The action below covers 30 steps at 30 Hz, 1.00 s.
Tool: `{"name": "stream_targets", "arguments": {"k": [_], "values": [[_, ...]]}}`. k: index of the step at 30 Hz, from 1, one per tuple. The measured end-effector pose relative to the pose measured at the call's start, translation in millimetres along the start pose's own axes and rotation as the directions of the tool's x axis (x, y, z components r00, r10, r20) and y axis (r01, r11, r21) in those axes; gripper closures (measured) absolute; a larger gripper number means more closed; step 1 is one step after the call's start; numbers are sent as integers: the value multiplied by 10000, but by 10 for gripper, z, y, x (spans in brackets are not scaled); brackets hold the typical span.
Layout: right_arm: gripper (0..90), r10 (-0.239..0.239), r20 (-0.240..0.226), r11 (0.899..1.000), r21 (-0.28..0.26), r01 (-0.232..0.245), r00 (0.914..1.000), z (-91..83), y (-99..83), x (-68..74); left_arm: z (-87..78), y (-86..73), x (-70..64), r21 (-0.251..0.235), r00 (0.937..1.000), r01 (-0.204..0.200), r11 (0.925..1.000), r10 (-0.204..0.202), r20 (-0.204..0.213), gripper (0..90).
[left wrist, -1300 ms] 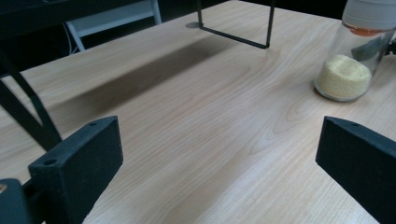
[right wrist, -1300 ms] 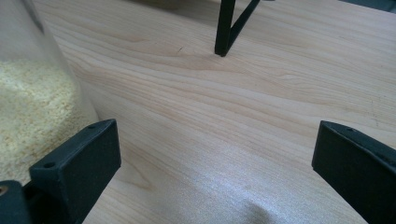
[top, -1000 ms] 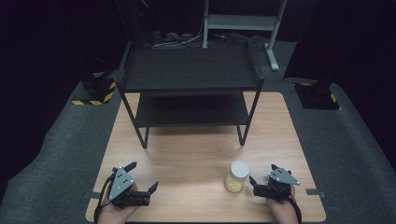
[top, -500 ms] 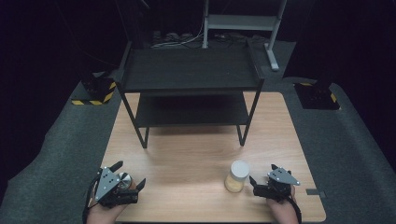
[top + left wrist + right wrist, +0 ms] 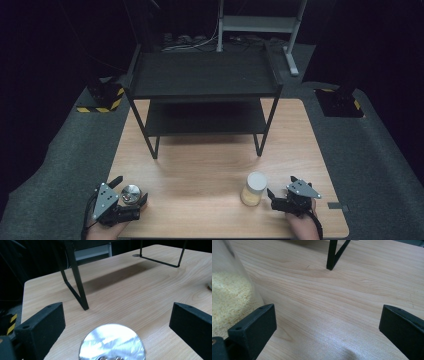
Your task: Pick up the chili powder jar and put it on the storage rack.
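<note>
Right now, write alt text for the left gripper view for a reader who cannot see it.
Two open black jaws of the left gripper frame a shiny round metal can standing on a light wooden table. Beyond it stand the thin black legs of a shelf rack.

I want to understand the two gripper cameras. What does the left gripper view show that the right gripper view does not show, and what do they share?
The left gripper view alone shows a shiny round metal lid lying between its open jaws, and a long stretch of the black shelf rack's frame. The right gripper view alone shows a clear jar of pale grains, standing just outside its open left jaw, not between the jaws. Both show the light wooden table and at least one black rack leg standing on it.
</note>
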State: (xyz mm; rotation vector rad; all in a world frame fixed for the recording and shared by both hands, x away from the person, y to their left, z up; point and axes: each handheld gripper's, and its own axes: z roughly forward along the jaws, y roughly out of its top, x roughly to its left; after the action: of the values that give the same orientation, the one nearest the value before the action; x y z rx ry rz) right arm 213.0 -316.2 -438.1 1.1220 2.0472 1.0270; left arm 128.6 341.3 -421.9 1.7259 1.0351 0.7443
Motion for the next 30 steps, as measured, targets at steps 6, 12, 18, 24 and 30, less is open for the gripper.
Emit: {"name": "stream_targets", "arguments": {"k": [6, 12, 18, 24, 30], "values": [[5, -18, 19, 10000, 8, 18, 10000, 0, 1, 7, -13, -92, 24, 71, 10000, 84, 9999, -84, 21, 15], [6, -19, 28, 10000, 7, 19, 10000, 0, 1, 9, -7, -206, 67, 18, 9989, 384, 9993, -384, 262, 72], [5, -45, 36, 10000, 19, 45, 10000, 1, 3, 12, -17, -283, 114, -110, 9984, 456, 9989, -452, 342, 163], [6, -46, 48, 10000, 12, 46, 10000, 0, 2, 14, -16, -331, 165, -120, 9978, 449, 9989, -442, 503, 239], [6, -24, 59, 10000, 18, 24, 10000, 1, 3, 15, -12, -350, 190, -71, 9974, 392, 9992, -387, 605, 300]]}}
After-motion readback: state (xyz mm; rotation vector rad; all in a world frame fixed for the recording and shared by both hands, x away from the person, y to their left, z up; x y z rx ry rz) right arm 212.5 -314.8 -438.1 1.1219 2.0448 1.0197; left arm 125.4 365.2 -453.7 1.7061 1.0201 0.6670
